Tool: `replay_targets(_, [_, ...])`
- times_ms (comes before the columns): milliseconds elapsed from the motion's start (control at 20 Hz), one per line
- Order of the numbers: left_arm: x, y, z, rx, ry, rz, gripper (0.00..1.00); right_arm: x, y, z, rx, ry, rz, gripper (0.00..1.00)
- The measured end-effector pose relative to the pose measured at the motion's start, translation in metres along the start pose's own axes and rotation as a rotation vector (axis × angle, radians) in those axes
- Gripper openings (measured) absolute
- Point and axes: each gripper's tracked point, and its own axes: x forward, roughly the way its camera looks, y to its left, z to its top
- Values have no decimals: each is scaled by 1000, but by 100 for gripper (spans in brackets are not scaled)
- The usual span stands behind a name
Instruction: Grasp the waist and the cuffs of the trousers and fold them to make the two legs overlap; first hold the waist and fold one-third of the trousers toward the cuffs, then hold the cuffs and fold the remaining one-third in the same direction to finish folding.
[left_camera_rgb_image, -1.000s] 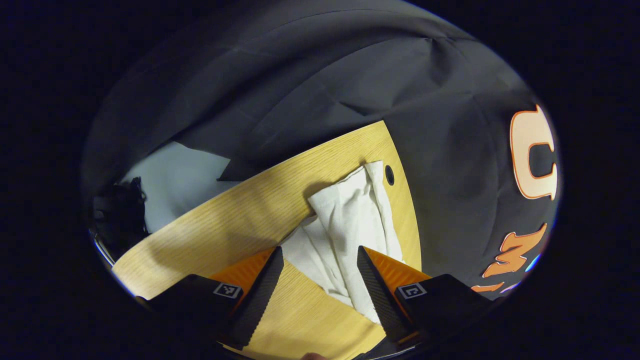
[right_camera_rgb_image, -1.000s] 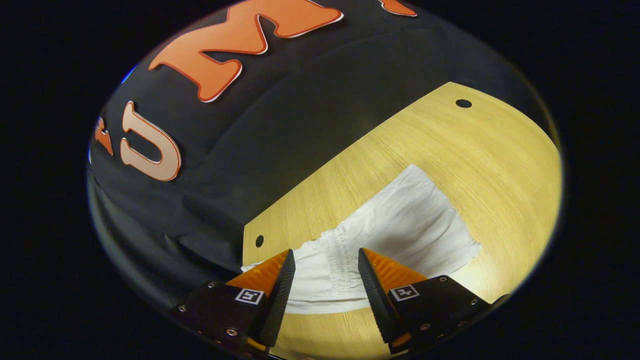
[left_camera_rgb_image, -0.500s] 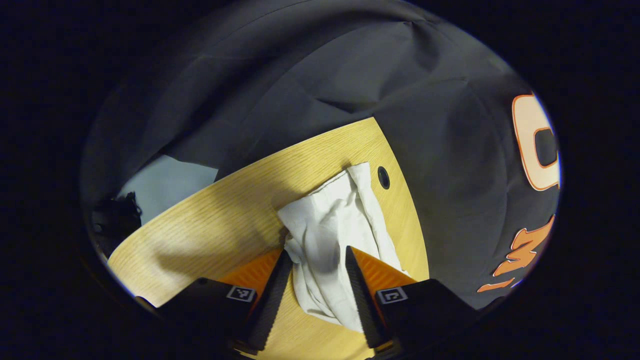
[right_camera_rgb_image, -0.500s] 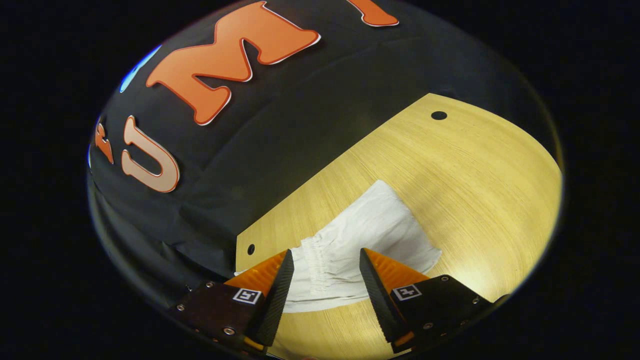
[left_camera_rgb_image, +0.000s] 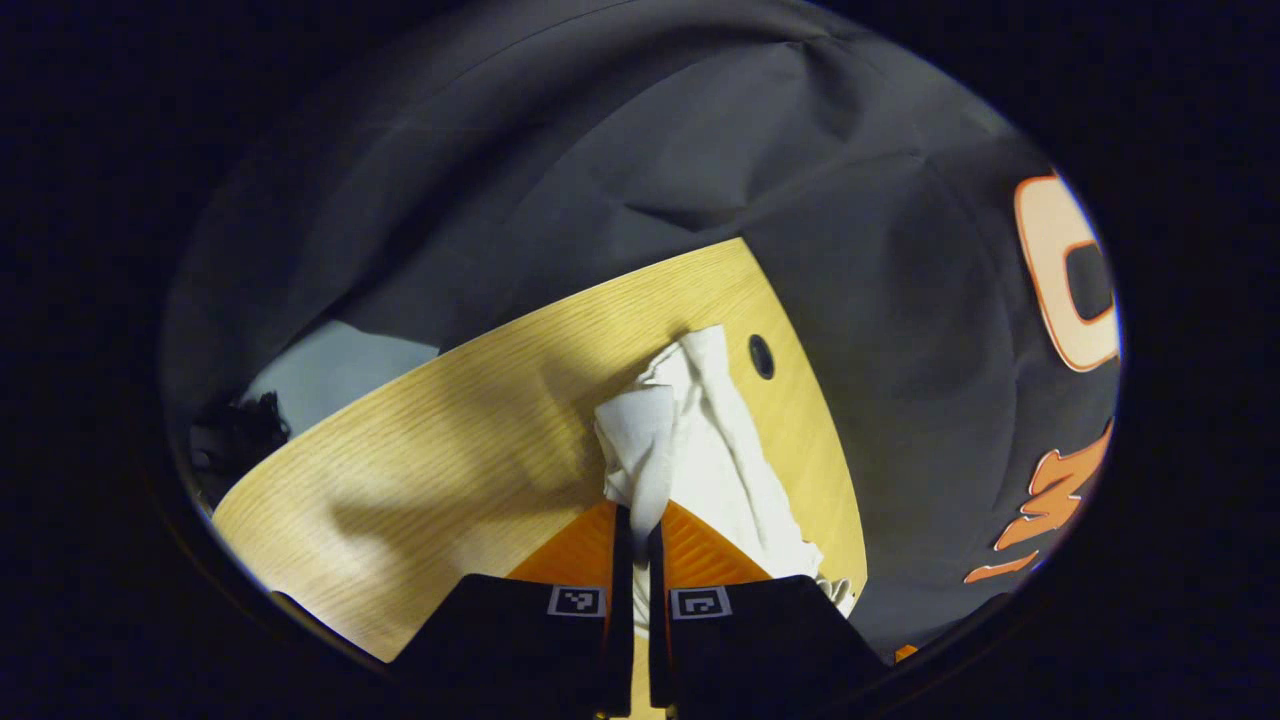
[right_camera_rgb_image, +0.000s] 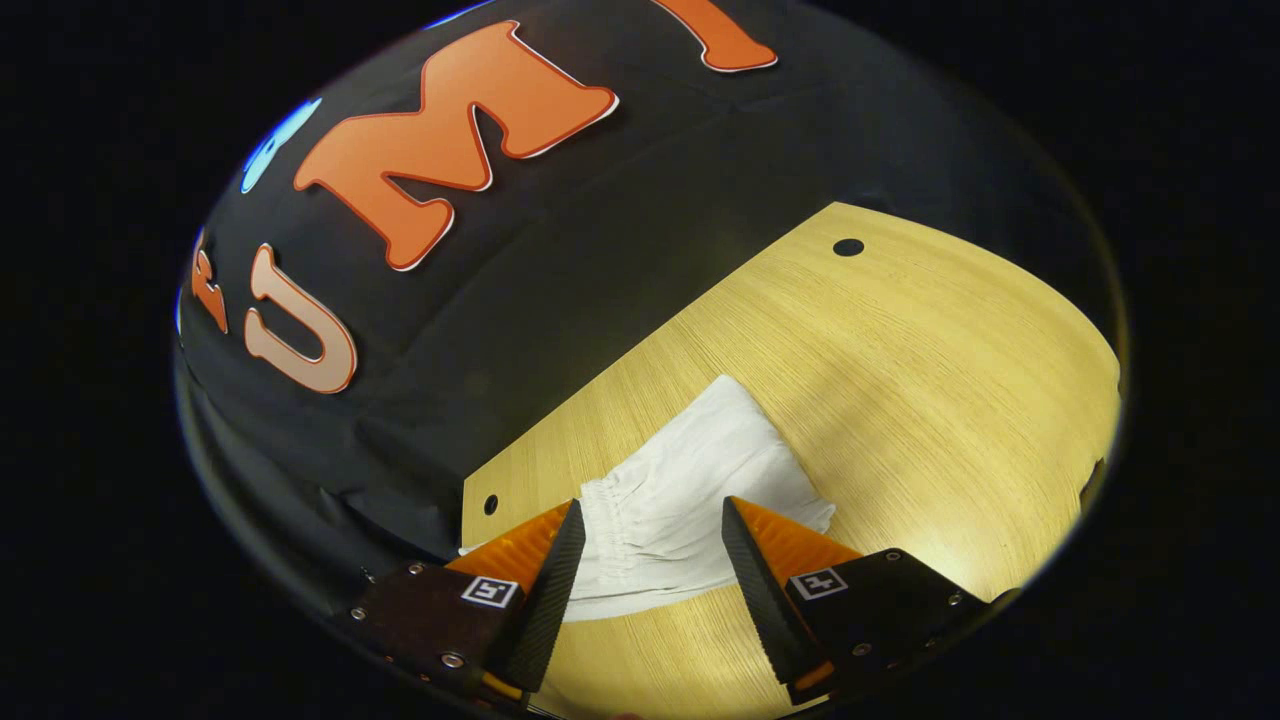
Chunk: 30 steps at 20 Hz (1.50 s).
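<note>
White trousers (left_camera_rgb_image: 700, 450): my left tool (left_camera_rgb_image: 634, 530) pinches a raised fold, lower centre.
Right tool (right_camera_rgb_image: 648, 545): spread over the waistband.
Surface (right_camera_rgb_image: 900, 350): wooden.

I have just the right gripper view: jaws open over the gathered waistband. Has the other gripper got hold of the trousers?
Observer: Yes. In the left gripper view the left gripper is shut on a bunched fold of the trousers.
Operator: Is that end flat on the table?
Observer: No, the pinched cloth humps up above the fingers, casting a shadow on the table.
Operator: Anything behind it?
Observer: A hole in the tabletop, just beyond the cloth's far tip.
</note>
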Motion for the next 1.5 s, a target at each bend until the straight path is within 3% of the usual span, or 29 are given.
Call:
replay_targets(350, [-43,-82,-2,101,-65,-107,10,-23,-24,18,-86,-49,-39,97])
replay_targets(700, [-70,-172,-24,144,-89,-209,10,-53,-52,36,-132,-79,-50,98])
replay_targets(1150, [-70,-273,-101,258,-9,-299,10,-89,-97,47,-189,-111,-97,98])
replay_targets(1500, [-44,-329,-168,333,70,-314,10,-116,-141,57,-143,-140,-142,98])
